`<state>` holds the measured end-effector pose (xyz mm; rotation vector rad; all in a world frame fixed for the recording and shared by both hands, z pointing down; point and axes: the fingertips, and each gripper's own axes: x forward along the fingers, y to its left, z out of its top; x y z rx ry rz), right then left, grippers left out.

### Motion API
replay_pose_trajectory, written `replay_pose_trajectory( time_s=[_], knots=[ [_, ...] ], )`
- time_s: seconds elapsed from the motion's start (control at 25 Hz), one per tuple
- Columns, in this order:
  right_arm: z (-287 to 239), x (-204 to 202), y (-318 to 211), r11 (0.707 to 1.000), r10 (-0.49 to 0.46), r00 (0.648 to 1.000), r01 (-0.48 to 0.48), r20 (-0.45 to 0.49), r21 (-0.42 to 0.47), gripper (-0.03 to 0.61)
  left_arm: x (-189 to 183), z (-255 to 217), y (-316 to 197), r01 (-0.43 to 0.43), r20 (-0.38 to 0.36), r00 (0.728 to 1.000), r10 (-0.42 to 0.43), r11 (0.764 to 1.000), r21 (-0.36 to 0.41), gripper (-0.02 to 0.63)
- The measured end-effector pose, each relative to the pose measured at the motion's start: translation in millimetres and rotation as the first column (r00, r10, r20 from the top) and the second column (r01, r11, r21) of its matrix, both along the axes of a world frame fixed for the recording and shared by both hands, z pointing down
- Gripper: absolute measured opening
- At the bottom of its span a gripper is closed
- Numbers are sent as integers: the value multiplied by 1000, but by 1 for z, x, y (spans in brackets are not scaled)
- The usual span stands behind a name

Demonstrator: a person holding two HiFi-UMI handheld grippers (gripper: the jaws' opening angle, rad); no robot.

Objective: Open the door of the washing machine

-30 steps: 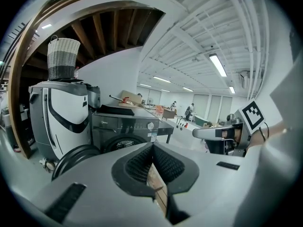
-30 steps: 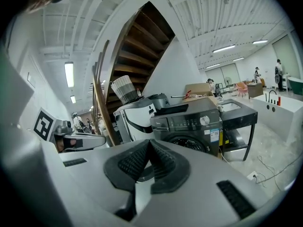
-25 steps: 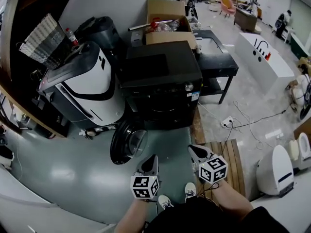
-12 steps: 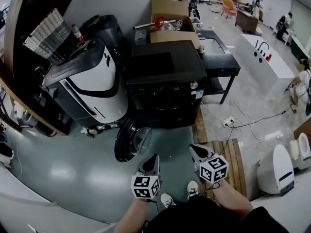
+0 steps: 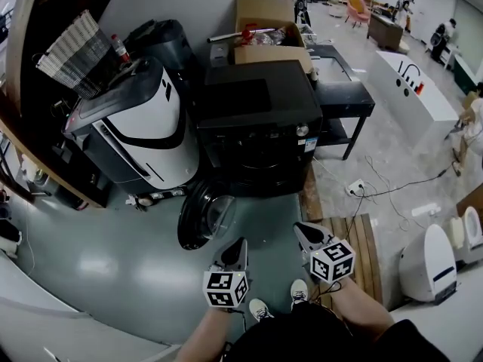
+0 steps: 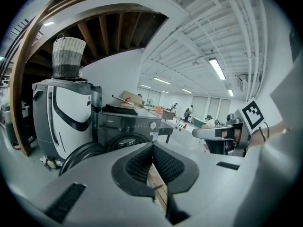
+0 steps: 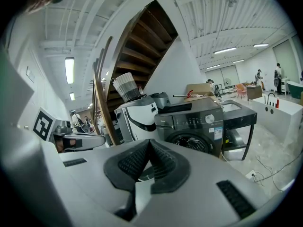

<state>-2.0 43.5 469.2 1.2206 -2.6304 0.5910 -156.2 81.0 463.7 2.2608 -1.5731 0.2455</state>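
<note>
The dark front-loading washing machine (image 5: 256, 123) stands against the wall. Its round door (image 5: 202, 216) hangs wide open, swung out to the left above the green floor, and the drum opening (image 5: 253, 173) is exposed. My left gripper (image 5: 236, 246) and right gripper (image 5: 302, 232) hover side by side in front of the machine, apart from the door, both shut and empty. In the left gripper view the closed left gripper (image 6: 152, 147) points at the machine (image 6: 130, 126) and the door (image 6: 81, 156). The right gripper (image 7: 150, 142) faces the machine (image 7: 191, 122).
A white and black appliance (image 5: 139, 130) with a woven basket (image 5: 72, 51) on top stands left of the machine. A cardboard box (image 5: 264, 25) and a black table (image 5: 343, 93) lie behind and to the right. A wooden pallet (image 5: 356, 247) and cables (image 5: 352, 190) lie on the right.
The head view has shifted a little, so the machine sits slightly further right. Both grippers keep about the same places and stay shut. The door stays open.
</note>
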Motion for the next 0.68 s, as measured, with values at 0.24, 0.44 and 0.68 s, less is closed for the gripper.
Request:
replay_pose_trajectory(
  time_s=[0.24,0.44,0.68],
  knots=[
    [3,7,0,1000,8,1000,-8,5,-12,17,8,1,-1,-6,5,1000,6,1000,-3,18],
    [4,12,2,1000,12,1000,-11,8,-18,17,13,1,-1,-5,1,1000,5,1000,-6,18],
    [9,12,5,1000,15,1000,-15,10,-20,17,14,6,1,-8,0,1000,8,1000,-7,18]
  ],
)
